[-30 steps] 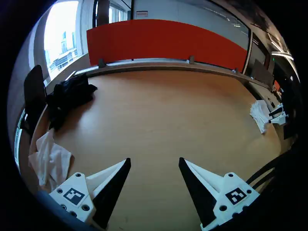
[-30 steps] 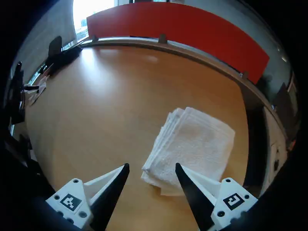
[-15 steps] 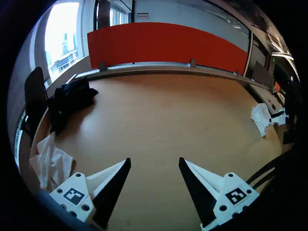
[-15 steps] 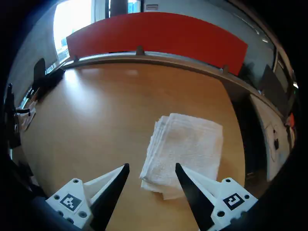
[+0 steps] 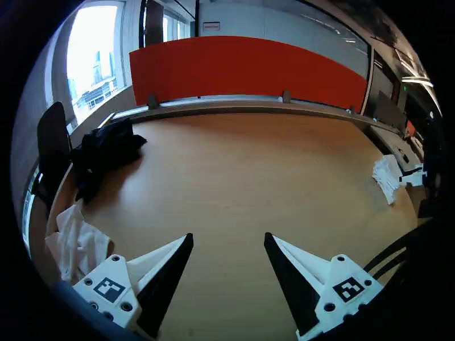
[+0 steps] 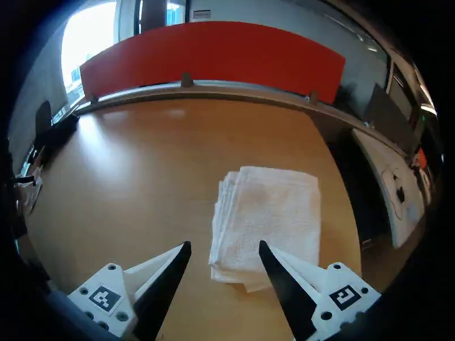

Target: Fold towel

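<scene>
Far off to the left of the left hand-held gripper [image 5: 228, 235], a crumpled white cloth [image 5: 77, 247] lies at the worktop's [image 5: 244, 170] edge. A dark bundle [image 5: 105, 150] sits beyond it. This hand-held gripper is released, its fingers spread wide over bare wood with nothing between them. Over the last second its outlook has barely shifted. The red partition [image 5: 244, 68] at the back has sunk a little in the left gripper view, and the folded towel [image 5: 388, 176] stays far off to its right, near the worktop's edge.

The change is on the right side. The right hand-held gripper [image 6: 224, 242] has swung round. A second ago the towel [image 6: 264, 219] lay at a slant ahead of it. Now its long edges run nearly straight away from the fingers, with the stacked layers showing along its left side. It lies just ahead and a little to the right of the gap. The right fingertip overlaps its near edge in the right gripper view; whether it touches the cloth I cannot tell. These fingers are also spread, gripping nothing, at the same spacing as before.

The towel itself looks the same throughout: a neat, thick rectangle, flat on the wood. I judge the folding itself to be done. The turn looks like the person squaring up to check the result or draw back. At most a last tidy of the layered edge may remain.
</scene>
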### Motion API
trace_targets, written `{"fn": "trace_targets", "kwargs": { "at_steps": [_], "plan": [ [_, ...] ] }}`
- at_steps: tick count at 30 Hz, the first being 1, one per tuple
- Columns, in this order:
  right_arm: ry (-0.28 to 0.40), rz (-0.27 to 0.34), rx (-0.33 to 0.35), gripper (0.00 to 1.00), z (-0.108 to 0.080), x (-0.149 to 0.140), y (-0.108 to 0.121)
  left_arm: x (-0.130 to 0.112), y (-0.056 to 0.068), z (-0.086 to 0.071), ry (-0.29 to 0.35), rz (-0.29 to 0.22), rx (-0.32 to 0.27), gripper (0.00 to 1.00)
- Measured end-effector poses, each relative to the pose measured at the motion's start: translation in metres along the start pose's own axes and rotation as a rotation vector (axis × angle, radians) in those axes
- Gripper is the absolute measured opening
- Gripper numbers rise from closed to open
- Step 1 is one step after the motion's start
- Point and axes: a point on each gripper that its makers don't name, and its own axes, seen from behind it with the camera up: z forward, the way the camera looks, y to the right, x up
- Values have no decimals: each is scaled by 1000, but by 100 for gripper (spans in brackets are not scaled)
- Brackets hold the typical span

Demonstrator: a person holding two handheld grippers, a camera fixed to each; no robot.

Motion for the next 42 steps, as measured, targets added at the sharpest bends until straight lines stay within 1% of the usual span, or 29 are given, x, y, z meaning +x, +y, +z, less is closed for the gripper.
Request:
{"fn": "trace_targets", "kwargs": {
  "at_steps": [3, 9, 14, 18, 21, 24, 30, 36, 39, 42],
  "plan": [
    [-10, 8, -22, 92, 0, 1, 1, 0, 0, 0, 0, 0, 2, 92],
    [-14, -8, -12, 92, 0, 2, -8, 2, -1, 2, 4, 3, 6, 92],
    [-8, -7, -11, 92, 1, 4, -12, 5, -2, 2, 11, -2, 13, 92],
    [7, -1, -18, 92, 0, 7, -12, 10, -5, 2, 23, -6, 21, 92],
    [34, 5, -29, 92, 0, 14, -10, 17, -8, 2, 39, -6, 28, 92],
    [88, 13, -36, 92, -3, 26, -11, 25, -9, 1, 59, -7, 35, 92],
    [224, 16, -49, 92, -13, 58, -13, 52, -12, -4, 119, -10, 54, 92],
    [376, 11, -62, 92, -30, 93, -15, 90, -12, -15, 212, 9, 67, 92],
    [444, 16, -64, 92, -39, 109, -16, 108, -11, -21, 262, 21, 76, 92],
    [510, 28, -63, 92, -51, 126, -19, 124, -8, -27, 310, 29, 74, 92]
  ]
}}
